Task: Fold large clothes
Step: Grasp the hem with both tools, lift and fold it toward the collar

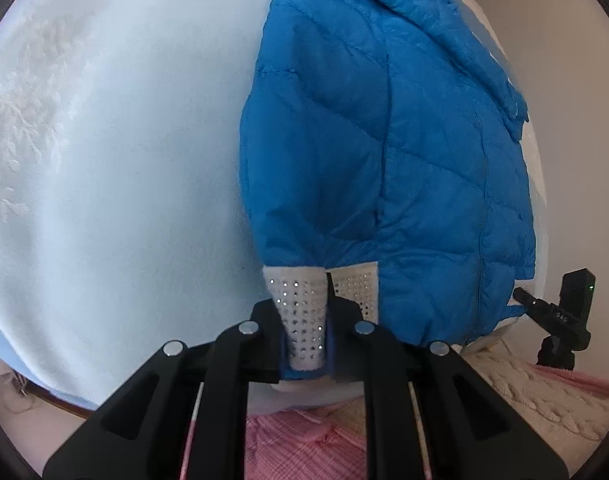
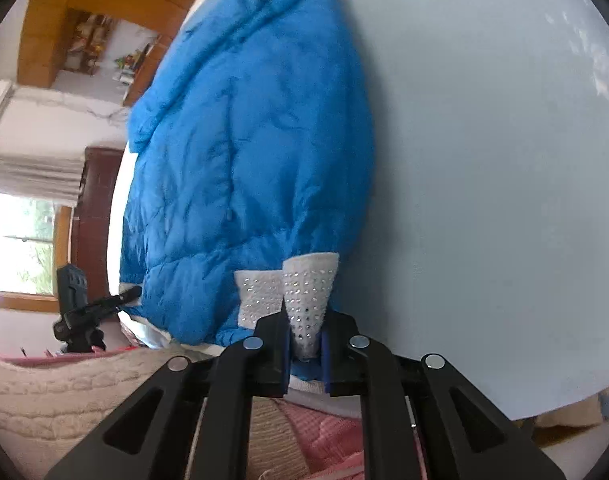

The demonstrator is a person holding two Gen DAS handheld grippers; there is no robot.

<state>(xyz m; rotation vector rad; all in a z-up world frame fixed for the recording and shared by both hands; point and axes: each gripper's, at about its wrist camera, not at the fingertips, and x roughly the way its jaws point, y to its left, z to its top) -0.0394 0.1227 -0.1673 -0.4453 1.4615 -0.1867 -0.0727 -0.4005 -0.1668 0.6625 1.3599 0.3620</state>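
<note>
A blue quilted puffer jacket (image 1: pixel 384 128) lies on a pale blue sheet (image 1: pixel 136 140). My left gripper (image 1: pixel 324 276) is shut on the jacket's near hem at its left corner; blue fabric shows pinched between the white dotted fingers (image 1: pixel 300 308). In the right wrist view the same jacket (image 2: pixel 244 140) stretches away from me, and my right gripper (image 2: pixel 286 268) is shut on its near hem at the right corner, with fabric between the fingers (image 2: pixel 308 300). The other gripper's black tip (image 1: pixel 532 300) shows at the jacket's far corner in the left wrist view.
A cream knitted blanket (image 2: pixel 44 392) and pink checked fabric (image 1: pixel 304 448) lie below the grippers. A black tripod-mounted device (image 2: pixel 74 304) stands by the bed edge. A window (image 2: pixel 20 244), dark wooden furniture and shelves are on the left of the right wrist view.
</note>
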